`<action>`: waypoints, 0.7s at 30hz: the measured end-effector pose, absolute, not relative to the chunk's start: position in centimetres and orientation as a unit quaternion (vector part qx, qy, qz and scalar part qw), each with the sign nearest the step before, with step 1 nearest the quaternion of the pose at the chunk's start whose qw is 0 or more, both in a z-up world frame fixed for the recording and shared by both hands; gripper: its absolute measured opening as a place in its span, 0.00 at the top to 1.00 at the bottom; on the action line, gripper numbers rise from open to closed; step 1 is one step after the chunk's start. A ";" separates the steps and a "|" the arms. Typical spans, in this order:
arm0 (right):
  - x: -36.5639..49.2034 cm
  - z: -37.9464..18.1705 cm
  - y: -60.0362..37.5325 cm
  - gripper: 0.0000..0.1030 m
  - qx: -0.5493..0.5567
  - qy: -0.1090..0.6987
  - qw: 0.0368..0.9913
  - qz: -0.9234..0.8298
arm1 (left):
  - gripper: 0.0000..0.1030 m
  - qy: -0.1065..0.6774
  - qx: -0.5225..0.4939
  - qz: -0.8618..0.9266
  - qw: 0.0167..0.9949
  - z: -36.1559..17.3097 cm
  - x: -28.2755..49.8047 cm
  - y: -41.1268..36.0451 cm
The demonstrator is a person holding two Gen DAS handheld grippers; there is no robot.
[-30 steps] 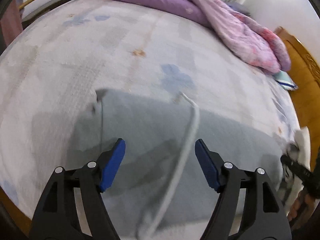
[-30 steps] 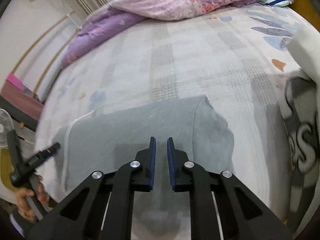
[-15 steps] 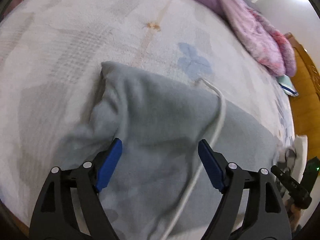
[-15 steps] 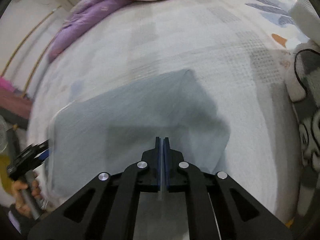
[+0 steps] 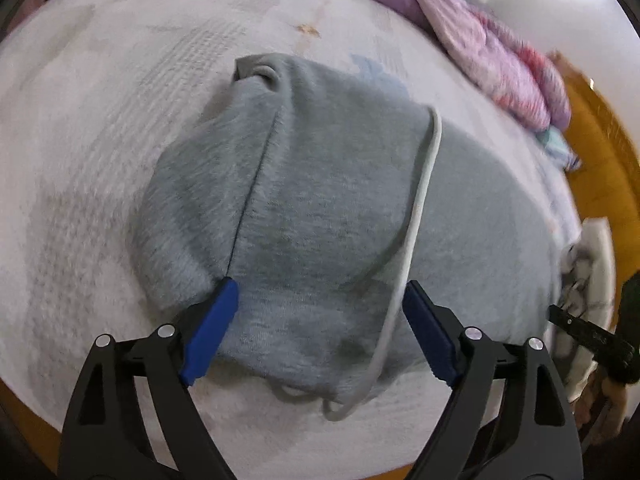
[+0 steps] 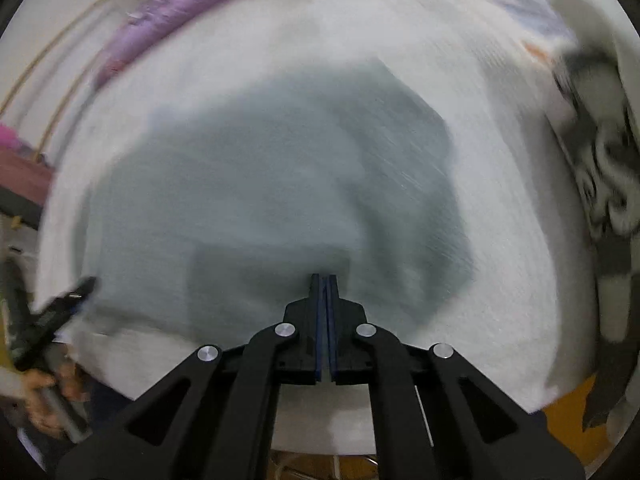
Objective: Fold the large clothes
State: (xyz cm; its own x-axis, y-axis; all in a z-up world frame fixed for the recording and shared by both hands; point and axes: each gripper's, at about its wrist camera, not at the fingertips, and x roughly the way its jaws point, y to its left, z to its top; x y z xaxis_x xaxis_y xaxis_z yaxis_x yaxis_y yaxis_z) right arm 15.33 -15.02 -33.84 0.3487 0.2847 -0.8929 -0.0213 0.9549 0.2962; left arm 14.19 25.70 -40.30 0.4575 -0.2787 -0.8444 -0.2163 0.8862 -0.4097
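- The left gripper hangs over the near edge of a grey garment; its two blue pads stand wide and are opening, the cloth lying under the gap between them, not pinched.
- The right gripper has its jaws pressed together, with nothing seen between them; its tip is above the garment's near part, in a blurred view.
- The garment is one piece, soft fleecy grey, folded into a rough block, with a seam line down its left part and a rolled opening at its far corner.
- One white drawstring runs across its top and loops off the near edge.
- It lies on a pale patterned bed sheet.
- At the right lies one grey-and-white cloth.
- Farthest, one purple-and-pink quilt is bunched along the bed's far side.
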 end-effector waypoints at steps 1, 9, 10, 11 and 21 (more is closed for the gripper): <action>15.7 -33.0 -14.2 0.98 0.121 0.556 0.815 0.109 | 0.18 0.516 -0.249 -0.019 0.819 -40.3 14.0 26.0; 23.2 -31.1 -4.7 0.98 0.092 0.556 0.808 0.172 | 0.17 0.495 -0.334 -0.012 0.802 -38.8 12.8 28.2; 24.1 -31.1 -4.1 0.98 0.081 0.559 0.809 0.164 | 0.16 0.494 -0.340 -0.006 0.800 -38.7 12.6 28.7; 24.7 -31.4 -3.3 0.98 0.063 0.563 0.810 0.152 | 0.15 0.495 -0.344 0.005 0.798 -38.8 12.3 29.3; 28.7 -38.7 -2.3 1.00 0.103 0.622 0.768 0.112 | 0.12 0.504 -0.383 0.038 0.773 -41.6 10.2 31.3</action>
